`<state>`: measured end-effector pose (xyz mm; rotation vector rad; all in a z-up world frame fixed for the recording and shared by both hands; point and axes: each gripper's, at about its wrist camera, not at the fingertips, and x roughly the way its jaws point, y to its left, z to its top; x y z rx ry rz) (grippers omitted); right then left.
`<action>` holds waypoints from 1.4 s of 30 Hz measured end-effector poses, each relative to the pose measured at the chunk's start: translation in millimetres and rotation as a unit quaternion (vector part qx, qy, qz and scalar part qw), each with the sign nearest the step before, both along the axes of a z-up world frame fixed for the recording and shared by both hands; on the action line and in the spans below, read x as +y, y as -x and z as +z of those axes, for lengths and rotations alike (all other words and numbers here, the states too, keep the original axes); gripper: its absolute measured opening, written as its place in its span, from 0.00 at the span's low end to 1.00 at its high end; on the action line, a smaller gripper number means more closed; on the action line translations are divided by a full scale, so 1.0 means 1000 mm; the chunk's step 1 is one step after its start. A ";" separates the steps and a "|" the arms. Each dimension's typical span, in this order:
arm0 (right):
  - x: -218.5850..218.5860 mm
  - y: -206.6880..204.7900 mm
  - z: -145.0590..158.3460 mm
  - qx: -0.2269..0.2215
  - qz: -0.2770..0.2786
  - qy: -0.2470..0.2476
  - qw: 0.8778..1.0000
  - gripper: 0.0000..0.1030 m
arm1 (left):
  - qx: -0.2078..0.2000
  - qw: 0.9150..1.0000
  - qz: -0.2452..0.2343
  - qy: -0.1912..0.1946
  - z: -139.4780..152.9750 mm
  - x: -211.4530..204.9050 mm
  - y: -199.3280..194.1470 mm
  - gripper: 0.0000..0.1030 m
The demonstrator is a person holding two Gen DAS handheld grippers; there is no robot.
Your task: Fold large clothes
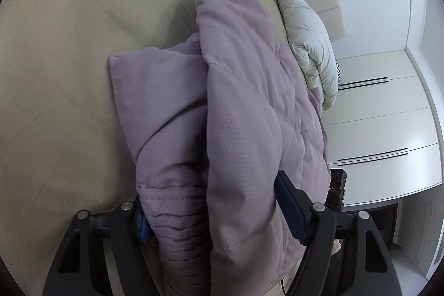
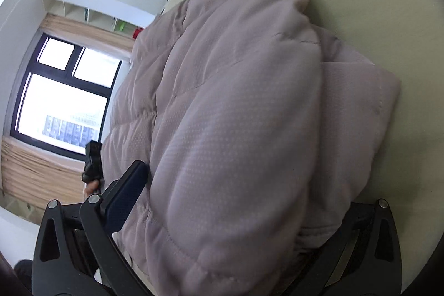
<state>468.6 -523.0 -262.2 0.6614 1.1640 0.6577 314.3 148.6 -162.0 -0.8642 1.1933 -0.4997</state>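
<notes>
The lilac padded jacket (image 1: 236,113) lies bundled on the beige mattress (image 1: 69,60), folded over itself so that one thick roll rides on a flatter panel. It appears gathered this way so both grippers can take the near edge at once and carry the whole bulk into the next fold.

Seen from the left gripper (image 1: 213,215), bare mattress spreads to the left of the tool. The ribbed cuff and quilted roll fill the gap between its fingers and run away ahead of it. Its jaws stand wide, the blue pad on each side lying against the fabric, so it looks to be clasping the thick bundle. How firmly it presses I cannot tell. To its right and ahead a white pillow (image 1: 308,46) leans near the headboard, with white drawers (image 1: 383,115) beyond.

From the right gripper (image 2: 236,201), a window (image 2: 63,99) sits off to the left, and a hand (image 2: 93,186) holding the other tool shows just beside the left finger. The jacket swells between the jaws and ahead of them. The left pad touches the cloth, but the right fingertip is buried beneath it, so a true grasp cannot be confirmed. Mattress lies to the right.
</notes>
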 end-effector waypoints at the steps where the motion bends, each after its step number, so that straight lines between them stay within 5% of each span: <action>1: 0.001 -0.003 0.000 0.003 -0.001 0.001 1.000 1.00 | 0.004 1.000 0.005 0.002 -0.001 -0.001 -0.002 0.78; 5: 0.004 -0.008 0.002 0.002 -0.009 0.014 1.000 0.96 | -0.003 1.000 0.007 -0.022 0.003 -0.010 -0.008 0.74; 7: 0.004 0.001 0.009 -0.005 -0.015 0.039 0.999 0.84 | -0.009 1.000 0.000 -0.009 0.004 -0.011 -0.005 0.51; 10: 0.006 0.016 0.023 -0.022 -0.023 0.064 0.997 0.64 | -0.018 0.999 -0.002 -0.029 0.015 -0.014 0.002 0.42; 12: 0.007 0.021 0.033 -0.032 -0.029 0.079 0.996 0.51 | -0.024 0.999 -0.004 -0.046 0.025 -0.017 0.005 0.39; 18: 0.022 0.044 0.067 -0.056 -0.037 0.116 0.991 0.39 | -0.044 0.996 -0.005 -0.079 0.058 -0.027 0.025 0.32; 33: 0.043 0.189 0.151 -0.134 -0.025 0.079 0.987 0.35 | -0.093 0.993 -0.014 -0.065 0.124 0.002 0.168 0.32; 39: 0.053 0.227 0.108 -0.091 -0.028 0.080 0.992 0.35 | -0.049 0.996 -0.022 -0.077 0.072 0.012 0.204 0.37; 42: 0.039 0.224 0.053 -0.035 -0.057 0.052 0.996 0.53 | -0.035 0.998 -0.006 -0.056 0.038 0.024 0.209 0.49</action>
